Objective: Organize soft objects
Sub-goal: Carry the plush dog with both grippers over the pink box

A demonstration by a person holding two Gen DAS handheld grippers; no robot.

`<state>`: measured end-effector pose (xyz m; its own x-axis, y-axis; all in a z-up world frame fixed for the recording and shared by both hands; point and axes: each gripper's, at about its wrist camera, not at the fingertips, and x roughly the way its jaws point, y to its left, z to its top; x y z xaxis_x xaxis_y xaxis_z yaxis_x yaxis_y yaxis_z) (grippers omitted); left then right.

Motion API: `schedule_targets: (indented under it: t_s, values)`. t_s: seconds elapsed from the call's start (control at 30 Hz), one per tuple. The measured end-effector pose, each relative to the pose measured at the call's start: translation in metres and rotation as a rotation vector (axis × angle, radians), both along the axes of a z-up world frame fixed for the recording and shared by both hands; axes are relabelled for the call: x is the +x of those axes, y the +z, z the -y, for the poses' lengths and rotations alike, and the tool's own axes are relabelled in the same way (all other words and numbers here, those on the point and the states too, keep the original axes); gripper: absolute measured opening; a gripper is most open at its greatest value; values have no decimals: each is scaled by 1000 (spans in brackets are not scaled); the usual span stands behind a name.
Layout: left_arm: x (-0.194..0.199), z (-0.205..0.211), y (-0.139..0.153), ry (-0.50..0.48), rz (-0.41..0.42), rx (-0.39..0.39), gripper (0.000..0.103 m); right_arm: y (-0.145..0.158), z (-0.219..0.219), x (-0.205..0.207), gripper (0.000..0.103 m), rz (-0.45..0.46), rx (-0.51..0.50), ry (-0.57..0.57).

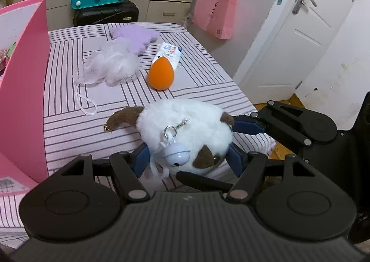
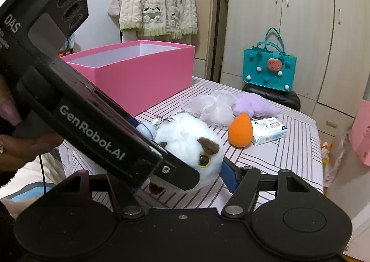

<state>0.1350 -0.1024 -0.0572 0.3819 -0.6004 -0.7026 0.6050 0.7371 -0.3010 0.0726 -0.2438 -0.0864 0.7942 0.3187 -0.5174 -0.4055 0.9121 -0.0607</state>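
A white plush toy (image 1: 185, 127) with brown ears and a pale bell lies on the striped table; it also shows in the right wrist view (image 2: 187, 137). My left gripper (image 1: 188, 157) has its blue fingers pressed on both sides of the plush. My right gripper (image 2: 182, 174) also brackets the plush; its right finger (image 2: 227, 174) touches it and its left finger is hidden behind the left gripper's body. An orange sponge egg (image 1: 161, 73), a white mesh pouf (image 1: 111, 66) and a purple plush (image 1: 136, 36) lie farther back. An open pink box (image 2: 138, 72) stands at the left.
A tissue pack (image 1: 167, 53) lies behind the orange egg. A teal bag (image 2: 269, 67) sits on a black case beyond the table. A pink paper bag (image 1: 216, 15) hangs near the white door (image 1: 298, 30). The table edge (image 1: 242, 97) drops off at right.
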Motion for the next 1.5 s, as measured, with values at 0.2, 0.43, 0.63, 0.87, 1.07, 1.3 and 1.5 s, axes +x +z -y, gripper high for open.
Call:
schedule_targets:
  t_s: [0.2,0.43,0.63,0.87,1.07,1.3,1.5]
  values:
    - [-12,-10,8,-10,-19,4,68,9,-10,-15,71,-6,-16,-14]
    - [-32,-26,18,-1,-9,17,68,18,-24,-33,71,-9,-32,24]
    - [-46,-45,36,15,11,18,68,34,-41,-44,71,-35,-50,49]
    - [-52,-71,56,33,32,10,68,59,-61,-52,71,-17,-83,110]
    - [-51,-105,78,37,75,-32,67,80,-78,-49,71,27,-85,169]
    - [-39,-136,101,77,154,-36,67,102,-102,-31,71,97,-74,236]
    - [-4,-161,114,120,172,-35,67,115,-118,4,71,140,-50,293]
